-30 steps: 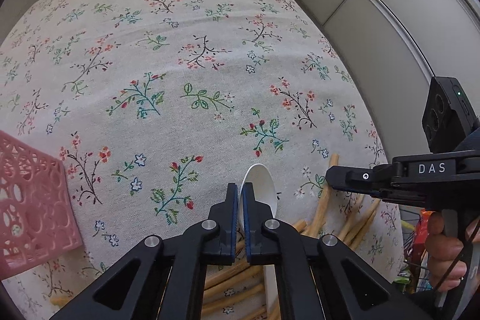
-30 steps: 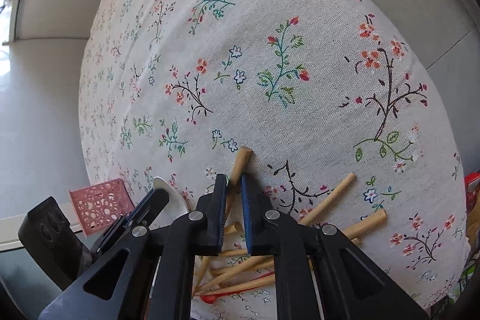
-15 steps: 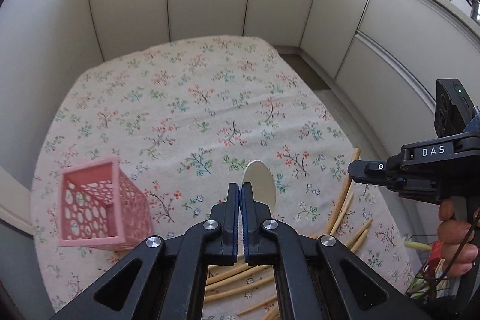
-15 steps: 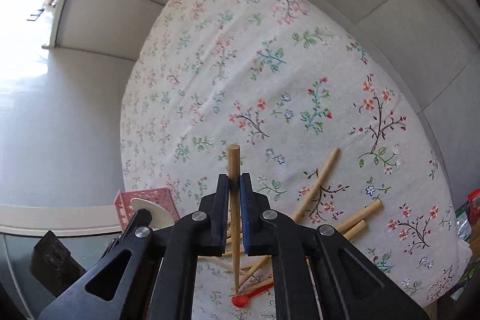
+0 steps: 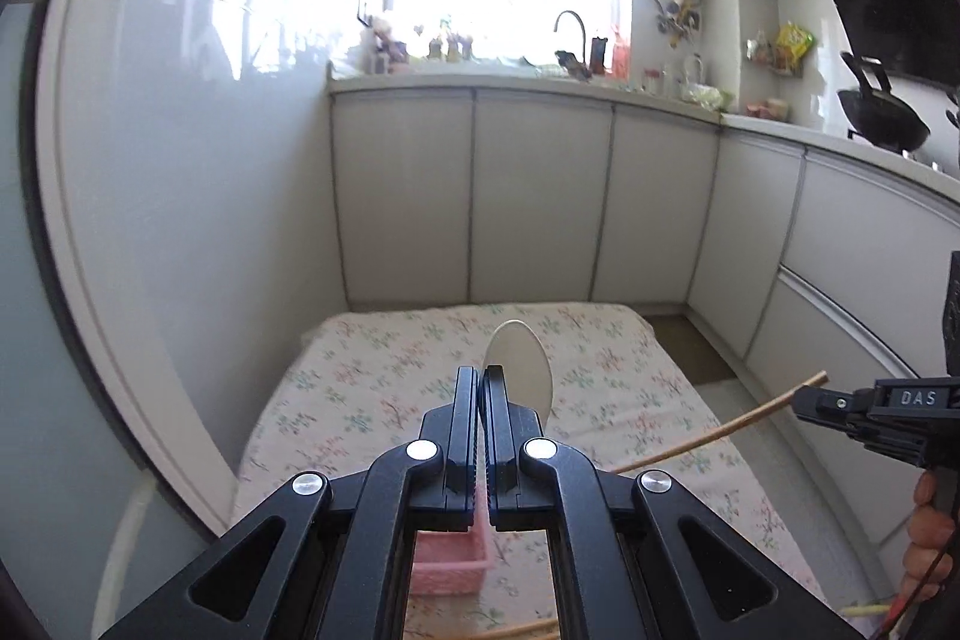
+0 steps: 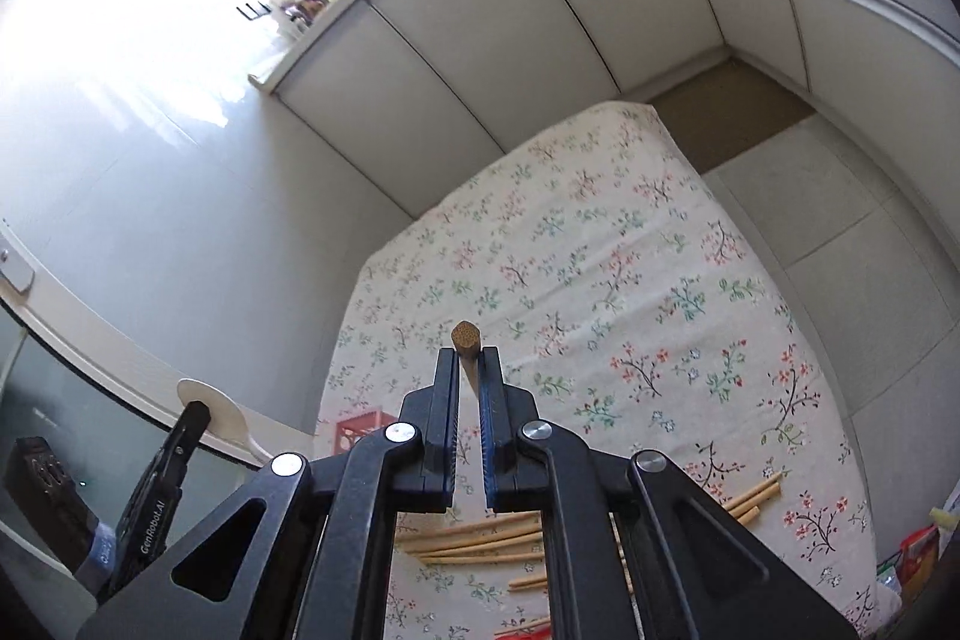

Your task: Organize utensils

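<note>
Left hand-held gripper (image 5: pixel 480 379): low centre of the left view, jaws pressed together on the handle of a white spoon (image 5: pixel 521 361); the bowl stands up past the tips, so the spoon is carried upright, clear of the cloth.
Right hand-held gripper (image 6: pixel 470 361): centre of the right view, pinching a wooden chopstick (image 6: pixel 467 337); its cut end pokes just above the tips. In the left view the same stick runs as a long slanted line at right.
Why held this way: each tool grips one utensil near one end, likely so the free end can be dropped into a container first.
Pink basket (image 5: pixel 447 562): bottom centre of the left view, seen through the tool frame, sitting on the flowered tablecloth (image 6: pixel 600 250); in the right view only a pink corner shows at lower left of centre. It looks like the sorting target, directly under the spoon.
Loose chopsticks (image 6: pixel 480 541): scattered flat on the cloth along the bottom of the right view, some in a bundle, a pair further right; these are still unsorted.
Red item: a sliver at the very bottom edge of the right view, too cut off to identify.
Progress: early, judging by how much still lies on the cloth.
Risk: the thin round stick could swivel in the pinch when tipped.
</note>
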